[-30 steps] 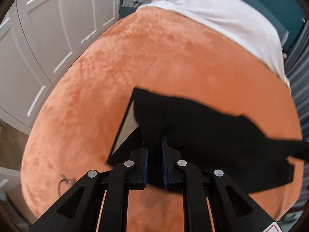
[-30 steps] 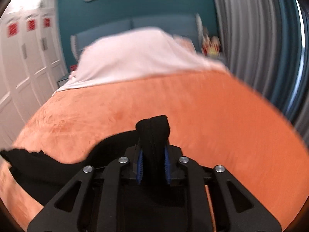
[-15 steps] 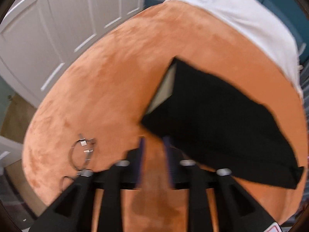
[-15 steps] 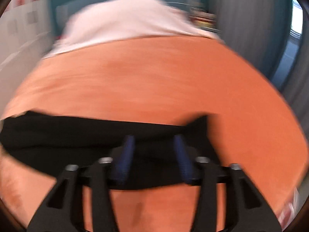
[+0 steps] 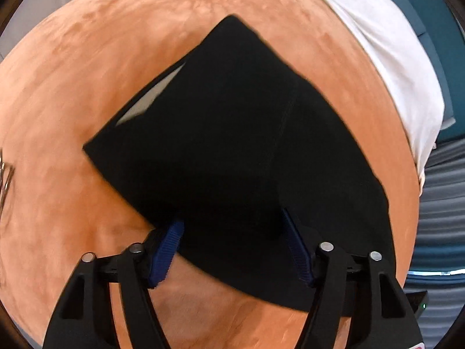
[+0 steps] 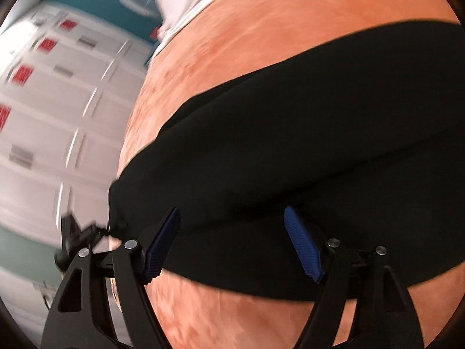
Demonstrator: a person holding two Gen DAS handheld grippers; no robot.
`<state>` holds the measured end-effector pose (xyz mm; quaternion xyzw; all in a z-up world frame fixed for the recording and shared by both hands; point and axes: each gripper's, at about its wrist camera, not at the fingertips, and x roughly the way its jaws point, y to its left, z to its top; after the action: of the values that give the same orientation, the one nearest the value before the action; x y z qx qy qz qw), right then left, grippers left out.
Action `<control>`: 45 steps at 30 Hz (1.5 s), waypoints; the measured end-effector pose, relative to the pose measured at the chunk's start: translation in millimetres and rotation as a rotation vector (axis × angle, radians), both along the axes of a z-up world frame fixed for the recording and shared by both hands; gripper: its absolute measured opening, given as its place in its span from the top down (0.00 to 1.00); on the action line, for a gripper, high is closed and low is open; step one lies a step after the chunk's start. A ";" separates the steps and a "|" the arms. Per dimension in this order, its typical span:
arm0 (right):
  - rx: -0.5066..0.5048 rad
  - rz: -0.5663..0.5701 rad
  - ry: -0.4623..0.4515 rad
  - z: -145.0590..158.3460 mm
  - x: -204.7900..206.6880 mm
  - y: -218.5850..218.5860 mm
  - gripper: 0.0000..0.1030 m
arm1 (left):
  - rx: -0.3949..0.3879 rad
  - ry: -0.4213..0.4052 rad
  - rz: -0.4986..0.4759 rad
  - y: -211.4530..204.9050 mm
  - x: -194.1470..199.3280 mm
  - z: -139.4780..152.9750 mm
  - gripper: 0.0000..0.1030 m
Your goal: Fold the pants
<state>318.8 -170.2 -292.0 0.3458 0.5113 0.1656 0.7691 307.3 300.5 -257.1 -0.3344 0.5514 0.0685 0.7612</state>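
Note:
The black pants [image 5: 232,131] lie folded flat on the orange blanket [image 5: 72,72], with a pale lining showing at their left edge. My left gripper [image 5: 232,218] hovers over the pants' near edge. Its jaws are opening, and the blue pads [image 5: 167,250] stand wide apart with cloth below them but not pinched. In the right wrist view the pants [image 6: 290,145] stretch across the blanket [image 6: 261,29]. My right gripper [image 6: 231,210] is over their near edge. Its jaws are closing but still wide, and the pads [image 6: 302,244] grip nothing.
A white sheet [image 5: 392,58] covers the far end of the bed. White cupboard doors [image 6: 58,116] stand past the bed's left side. A small metal ring item [image 5: 5,174] lies on the blanket at far left. A blurred black object [image 6: 75,235] sits by the pants' left end.
Both grippers have let go of the pants and opened. Both have dropped close over the cloth, which now lies flat. The right one swung sideways and rolled.

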 end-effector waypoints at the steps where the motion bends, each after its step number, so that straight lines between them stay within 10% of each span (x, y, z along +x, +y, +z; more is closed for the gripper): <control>1: 0.012 -0.022 -0.002 -0.8 5.1 3.1 0.44 | 0.028 -0.012 -0.026 0.0 3.4 3.6 0.69; 4: -0.029 -0.077 0.008 -1.2 26.0 3.8 0.96 | -0.009 -0.029 -0.048 10.0 12.4 5.5 0.83; 11: -0.133 0.021 -0.144 47.0 -45.2 37.9 0.96 | 0.057 -0.091 -0.118 40.5 -1.6 38.9 0.82; 15: -0.195 0.092 -0.019 -13.5 -69.4 47.5 0.89 | 0.168 0.028 -0.130 45.5 1.8 10.1 0.80; 19: -0.153 0.037 -0.036 14.1 -78.7 25.0 0.77 | 0.255 -0.004 -0.131 45.3 -18.5 25.0 0.80; 25: -0.402 -0.130 -0.104 68.1 -103.3 -98.1 0.55 | 0.677 -0.072 -0.191 5.0 -49.3 89.0 0.80; 30: -0.630 -0.366 -0.024 75.1 -95.1 -224.0 0.42 | 0.643 -0.126 -0.274 -71.9 -49.7 95.3 0.56; 37: -0.516 -0.515 0.075 61.2 -40.1 -308.9 0.29 | 0.555 -0.117 -0.406 -201.5 -35.0 63.2 0.56; 38: -0.527 -0.506 0.116 50.6 -31.1 -321.1 0.34 | 0.549 -0.105 -0.422 -215.1 -33.7 59.8 0.55; 40: -0.541 -0.465 0.153 25.0 -17.7 -324.6 0.96 | 0.546 -0.088 -0.450 -234.4 -30.9 52.0 0.53; 45: -0.275 -0.541 -0.252 79.5 -73.7 -338.1 0.97 | 0.658 -0.077 -0.492 -259.2 -32.4 43.7 0.47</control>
<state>245.1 -508.3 -212.6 0.3390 0.3194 -0.0739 0.8818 274.8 41.2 -213.3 0.0663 0.5345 0.0447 0.8414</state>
